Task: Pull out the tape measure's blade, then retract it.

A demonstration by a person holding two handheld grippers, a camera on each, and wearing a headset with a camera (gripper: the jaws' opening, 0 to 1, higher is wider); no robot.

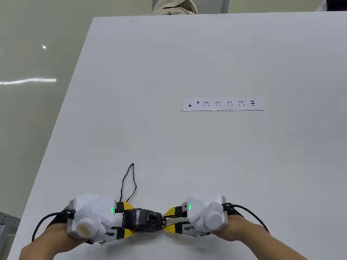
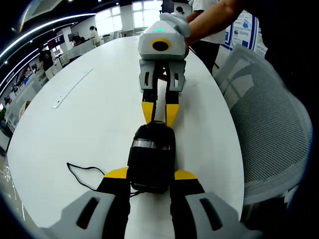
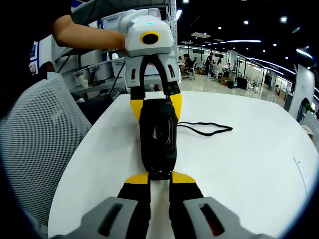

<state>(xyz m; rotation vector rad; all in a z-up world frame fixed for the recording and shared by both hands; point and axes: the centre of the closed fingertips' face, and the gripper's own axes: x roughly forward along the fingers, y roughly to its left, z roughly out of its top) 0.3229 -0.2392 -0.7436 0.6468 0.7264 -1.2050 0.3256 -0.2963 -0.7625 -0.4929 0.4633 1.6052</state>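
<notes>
A black tape measure [image 1: 143, 219] lies on the white table [image 1: 217, 162] near its front edge, with my left gripper [image 1: 129, 219] shut around its body. In the left gripper view the yellow-tipped jaws clamp the case [image 2: 152, 149] at both sides. My right gripper [image 1: 169, 220] faces it from the right, its tips pinched together on the small blade tab [image 3: 158, 174] at the case's mouth. No length of blade shows between case [image 3: 158, 129] and tab. A thin black wrist cord [image 1: 129, 181] trails from the case across the table.
A white power strip [image 1: 223, 104] lies further back at the table's middle right. A grey mesh chair [image 2: 269, 129] stands just off the table's near edge. The table's left edge [image 1: 59, 119] drops to a glossy floor.
</notes>
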